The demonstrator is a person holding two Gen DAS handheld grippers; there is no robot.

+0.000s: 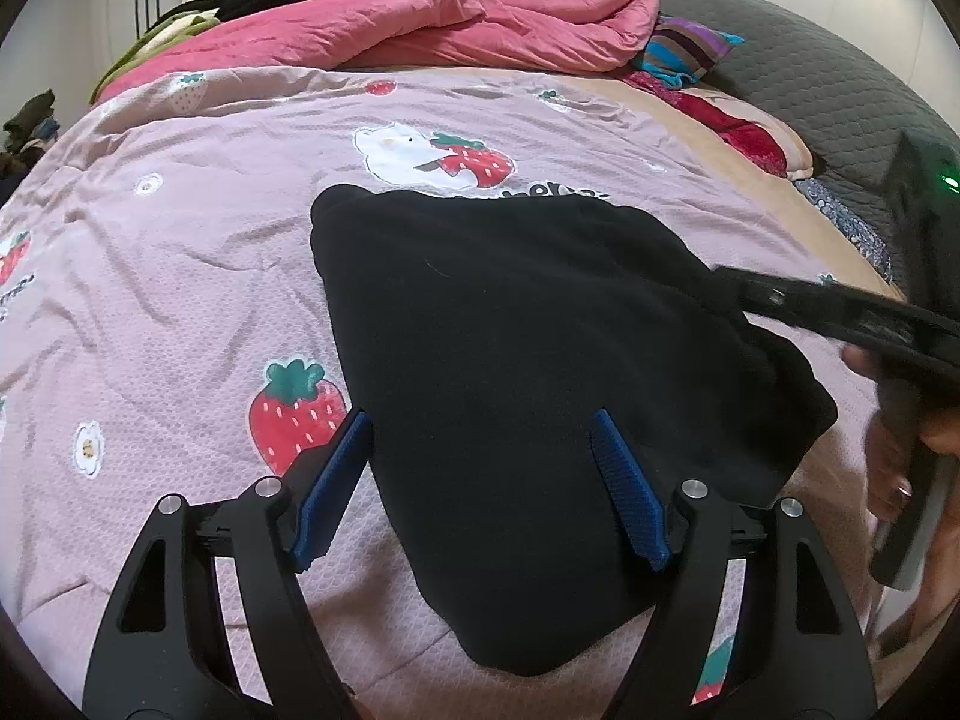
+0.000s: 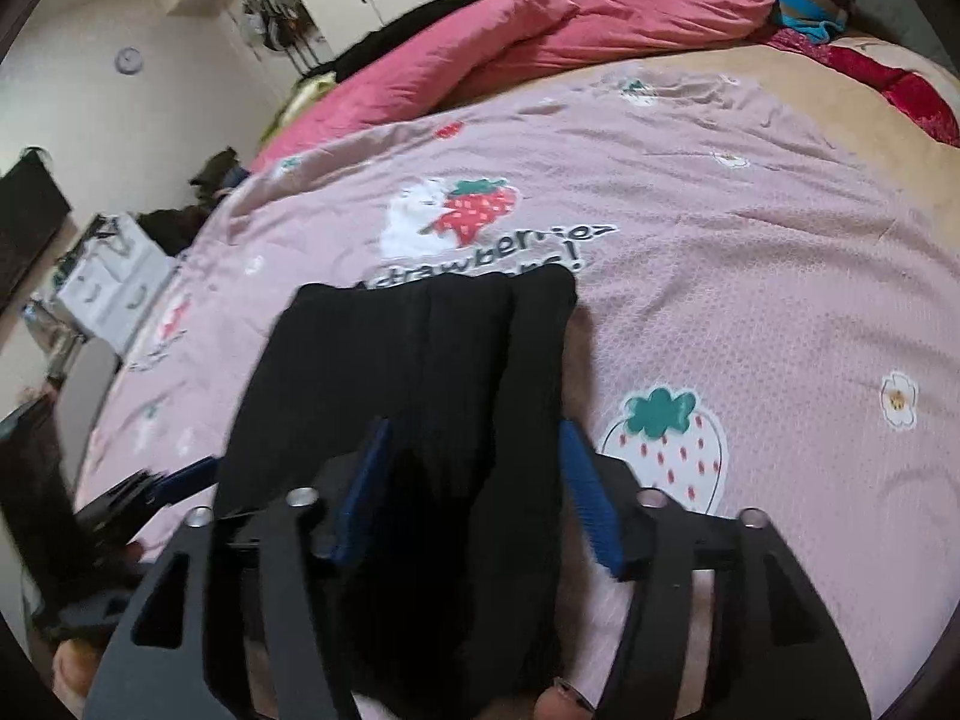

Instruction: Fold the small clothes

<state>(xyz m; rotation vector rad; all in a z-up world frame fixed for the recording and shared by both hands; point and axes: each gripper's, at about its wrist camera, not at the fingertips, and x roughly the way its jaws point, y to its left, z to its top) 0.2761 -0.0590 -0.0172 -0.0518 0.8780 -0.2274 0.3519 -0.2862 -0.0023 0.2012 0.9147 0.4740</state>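
Note:
A black garment (image 1: 528, 372) lies folded on the pink strawberry bedsheet (image 1: 180, 276). My left gripper (image 1: 480, 420) is open, its blue pads straddling the garment's near left edge. The right gripper shows at the right of the left wrist view (image 1: 840, 312), over the garment's right edge. In the right wrist view the garment (image 2: 432, 360) runs between the open blue pads of my right gripper (image 2: 474, 438), and its near end hangs dark between them. The left gripper's tip (image 2: 180, 480) shows at the garment's left edge.
A rumpled pink quilt (image 1: 420, 24) lies along the far side of the bed. A striped cloth (image 1: 684, 51) and red fabric (image 1: 738, 132) lie at the far right by a grey headboard (image 1: 828, 96). White drawers (image 2: 114, 282) stand on the floor left of the bed.

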